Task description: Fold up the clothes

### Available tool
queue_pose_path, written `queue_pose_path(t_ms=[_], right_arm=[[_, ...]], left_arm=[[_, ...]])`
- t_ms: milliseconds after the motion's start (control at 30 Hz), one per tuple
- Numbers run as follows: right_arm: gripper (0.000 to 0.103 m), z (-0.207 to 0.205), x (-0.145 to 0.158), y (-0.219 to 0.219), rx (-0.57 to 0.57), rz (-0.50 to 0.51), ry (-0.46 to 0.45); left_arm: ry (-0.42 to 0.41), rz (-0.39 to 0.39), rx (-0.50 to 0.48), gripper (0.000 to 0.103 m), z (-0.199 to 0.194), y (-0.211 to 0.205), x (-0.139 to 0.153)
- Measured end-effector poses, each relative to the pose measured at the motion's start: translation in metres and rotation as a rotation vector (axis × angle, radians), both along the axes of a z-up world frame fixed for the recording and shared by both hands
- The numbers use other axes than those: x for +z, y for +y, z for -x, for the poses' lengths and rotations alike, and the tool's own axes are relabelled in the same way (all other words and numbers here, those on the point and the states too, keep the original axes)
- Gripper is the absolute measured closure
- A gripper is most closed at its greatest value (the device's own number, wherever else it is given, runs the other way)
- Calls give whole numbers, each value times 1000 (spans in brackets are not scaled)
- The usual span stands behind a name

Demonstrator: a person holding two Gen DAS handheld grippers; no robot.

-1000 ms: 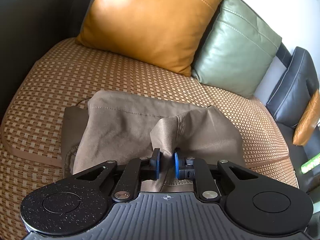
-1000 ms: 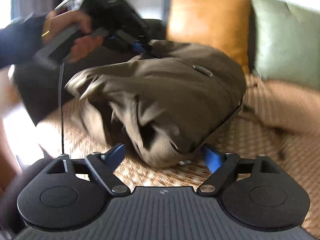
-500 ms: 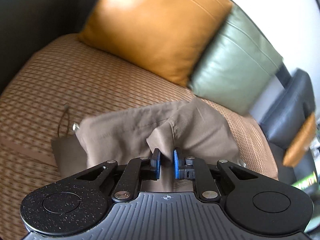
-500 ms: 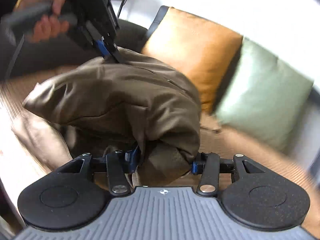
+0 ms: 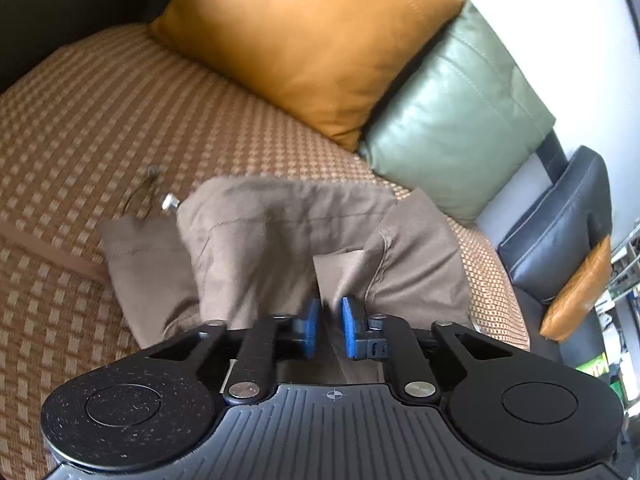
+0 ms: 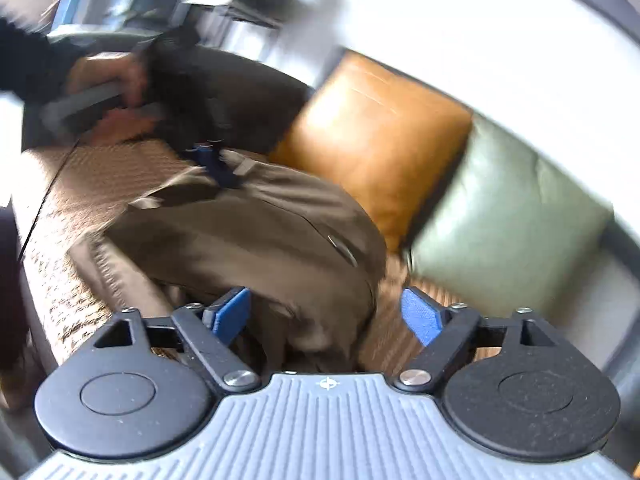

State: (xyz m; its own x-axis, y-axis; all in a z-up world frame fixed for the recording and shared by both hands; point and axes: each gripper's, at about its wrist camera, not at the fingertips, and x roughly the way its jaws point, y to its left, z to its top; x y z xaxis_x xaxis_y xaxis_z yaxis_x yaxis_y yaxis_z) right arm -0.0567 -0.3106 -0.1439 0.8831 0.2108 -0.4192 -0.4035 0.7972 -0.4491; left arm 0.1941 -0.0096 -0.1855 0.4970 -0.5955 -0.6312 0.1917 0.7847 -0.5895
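Brown garment (image 5: 288,248) now lies folded over on the woven sofa seat (image 5: 80,128), at six o'clock from the orange cushion (image 5: 304,36). Both grippers are letting go: the left gripper (image 5: 328,322) fingers are parting around a fold, the right gripper (image 6: 326,316) fingers spreading wide, pressing nothing. No containers visible.

A woven-covered sofa seat (image 5: 80,120) holds an orange cushion (image 5: 312,40) beside a green cushion (image 5: 452,120).

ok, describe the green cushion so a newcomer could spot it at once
Start at the sofa's woven tan seat cover; two cushions lean along its back. The green cushion is the one nearer the dark armchair, tucked partly behind the orange cushion. It is the only pale sage-green, glossy one.
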Motion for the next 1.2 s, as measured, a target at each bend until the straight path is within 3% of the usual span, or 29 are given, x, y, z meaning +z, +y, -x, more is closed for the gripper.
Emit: queue_pose_path(t_ms=[33, 100, 300, 400, 433, 467, 500, 533, 567, 600, 633, 767, 867, 1000, 1100, 1200], right_arm=[[17, 3, 0, 9, 36, 64, -20], [18, 12, -10, 26, 103, 160, -39], [21, 10, -23, 62, 226, 230, -28], [21, 3, -29, 81, 291, 264, -23], [21, 0, -32, 87, 313, 284, -27], [22, -4, -36, 92, 329, 304, -27], [28, -9, -37, 97, 335, 315, -30], [66, -14, -35, 100, 344, 310, -14], [88, -18, -26, 100, 313, 273, -13], [92, -21, -16, 100, 277, 233, -12], [94, -22, -4, 97, 255, 187, -19], [94, -6, 12, 99, 333, 213, -80], [94, 0, -4, 115, 410, 263, -44], [94, 5, -36, 134, 506, 333, 48], [91, 9, -68, 143, 585, 447, 62], [90, 9, -85, 141, 619, 489, 48]], left_arm=[[-15, -3, -11, 62, 0, -2, 4], [-49, -5, -31, 43, 0, -6, 13], [-147, -88, -87, 24, -3, -36, 31], [-119, -170, -88, 23, -14, -50, 24], [-103, -190, -88, 25, -18, -54, 20], [-87, -185, -87, 58, -21, -55, 18], [-72, -152, -85, 98, -23, -53, 19], [-56, -120, -83, 99, -25, -52, 20], [-71, -100, -90, 102, -23, -50, 26], [-111, -98, -105, 103, -18, -46, 39], [-145, -101, -117, 103, -13, -41, 51], [-170, -101, -135, 103, 0, -15, 71], [-129, -138, -122, 103, 10, 7, 53], [-24, -78, -39, 103, 26, 48, 6], [-9, -50, -10, 103, 34, 60, -17], [-7, -19, 8, 102, 37, 65, -27]])
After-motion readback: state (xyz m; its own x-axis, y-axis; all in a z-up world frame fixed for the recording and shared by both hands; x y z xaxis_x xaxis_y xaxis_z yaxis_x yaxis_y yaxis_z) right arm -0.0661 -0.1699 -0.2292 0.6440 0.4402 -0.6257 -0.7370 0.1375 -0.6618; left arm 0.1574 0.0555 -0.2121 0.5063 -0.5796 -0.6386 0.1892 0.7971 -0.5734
